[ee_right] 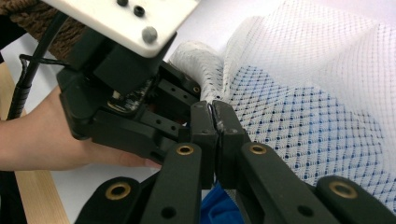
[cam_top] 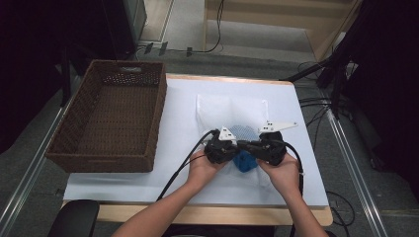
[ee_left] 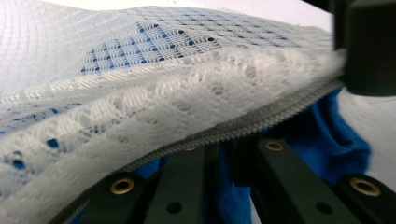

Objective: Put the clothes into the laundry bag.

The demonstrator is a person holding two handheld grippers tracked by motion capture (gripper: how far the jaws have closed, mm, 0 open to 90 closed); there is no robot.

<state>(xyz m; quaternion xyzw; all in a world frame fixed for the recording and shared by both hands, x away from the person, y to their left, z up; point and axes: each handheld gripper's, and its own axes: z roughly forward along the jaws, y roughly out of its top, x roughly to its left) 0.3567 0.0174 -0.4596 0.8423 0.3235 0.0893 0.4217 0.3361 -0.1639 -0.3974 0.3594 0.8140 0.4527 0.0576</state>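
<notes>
Both tongs (cam_top: 245, 148) clamped on mesh bag (cam_top: 232, 111) edge, touching

Basket: a dark brown wicker basket (cam_top: 112, 116) sits on the left part of the table, rectangular, with a cut-out handle in its far wall; nothing lies inside it.
Table cover: a white sheet (cam_top: 183, 118) covers the table top, and the basket's right side rests on it.
Table: a light wooden edge (cam_top: 217, 215) shows along the near side, beyond the white sheet.
Chair: a black rounded part (cam_top: 74, 218) shows at the lower left corner, just beside the table's near edge.
Floor: grey, with black cables (cam_top: 316, 106) trailing at the right of the table.
</notes>
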